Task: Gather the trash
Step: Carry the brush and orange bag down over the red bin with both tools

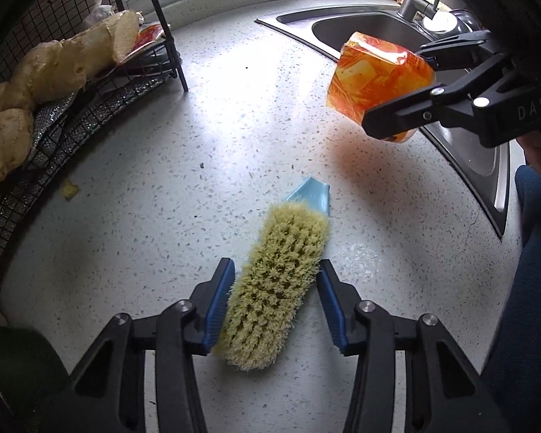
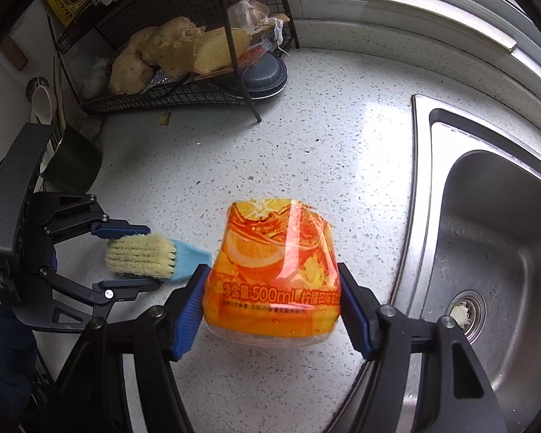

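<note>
The white speckled counter (image 2: 306,137) held everything; the steel sink (image 2: 494,252) was sunk into its right side, and a black wire rack (image 2: 162,97) with big lumps of ginger (image 2: 169,50) stood at its far left corner, near the window edge.

The orange bottle piece (image 2: 274,270), a cut-off bottom with an orange label, hung in the air above the counter, close to the sink's rim; the right gripper (image 2: 270,310) was squeezing it, one blue pad on each side, so it was held tight.

The brush (image 1: 274,288) lay on the counter toward the near left edge, well apart from the sink; it had pale yellow bristles facing up and a broken blue handle (image 1: 310,195) sticking out at one end; its long side ran almost straight away from the left gripper (image 1: 274,303), tipped a little to the right, with the handle at the far end.

The left gripper pointed down at the brush from right above it; its two fingers sat one on each side of the bristle part, across the short way; the left pad looked to be touching the bristles, but the right pad showed a small gap, so the jaws were not pressing it yet and counted as open.

The left hand was the nearer one by far; the right hand was busy; I think the next move was to close across the brush's narrow width and lift.
</note>
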Demonstrator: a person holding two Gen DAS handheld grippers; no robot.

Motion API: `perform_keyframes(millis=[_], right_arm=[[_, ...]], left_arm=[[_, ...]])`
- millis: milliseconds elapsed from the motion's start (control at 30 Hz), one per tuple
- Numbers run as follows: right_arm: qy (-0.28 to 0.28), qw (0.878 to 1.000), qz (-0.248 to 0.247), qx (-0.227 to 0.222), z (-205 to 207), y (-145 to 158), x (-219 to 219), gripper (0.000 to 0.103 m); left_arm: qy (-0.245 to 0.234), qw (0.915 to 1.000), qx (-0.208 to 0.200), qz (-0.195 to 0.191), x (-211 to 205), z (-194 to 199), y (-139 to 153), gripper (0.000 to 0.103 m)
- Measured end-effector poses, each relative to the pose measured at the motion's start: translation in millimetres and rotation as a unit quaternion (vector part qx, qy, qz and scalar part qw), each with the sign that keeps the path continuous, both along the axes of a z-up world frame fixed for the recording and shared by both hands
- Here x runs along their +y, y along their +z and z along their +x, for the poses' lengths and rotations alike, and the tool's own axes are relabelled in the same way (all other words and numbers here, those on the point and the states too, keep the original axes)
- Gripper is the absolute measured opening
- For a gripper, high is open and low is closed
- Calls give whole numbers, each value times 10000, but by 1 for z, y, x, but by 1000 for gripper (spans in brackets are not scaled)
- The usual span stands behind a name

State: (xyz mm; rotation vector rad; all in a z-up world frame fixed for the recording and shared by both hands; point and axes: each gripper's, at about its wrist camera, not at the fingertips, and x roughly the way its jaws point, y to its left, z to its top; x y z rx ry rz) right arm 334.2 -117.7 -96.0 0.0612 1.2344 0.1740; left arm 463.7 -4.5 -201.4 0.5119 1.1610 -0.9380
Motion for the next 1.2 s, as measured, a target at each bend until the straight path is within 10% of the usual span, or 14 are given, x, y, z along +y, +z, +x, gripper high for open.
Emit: perform_keyframes(millis=[533, 1200], right_arm=[[-16, 9991, 78, -424, -31, 17, -11, 65], [525, 9968, 7, -605, -128, 45, -16, 65]], left_arm=[[985, 9950, -151, 108, -27, -54, 6, 33], [2459, 9685, -343, -202, -10, -164, 75, 33]])
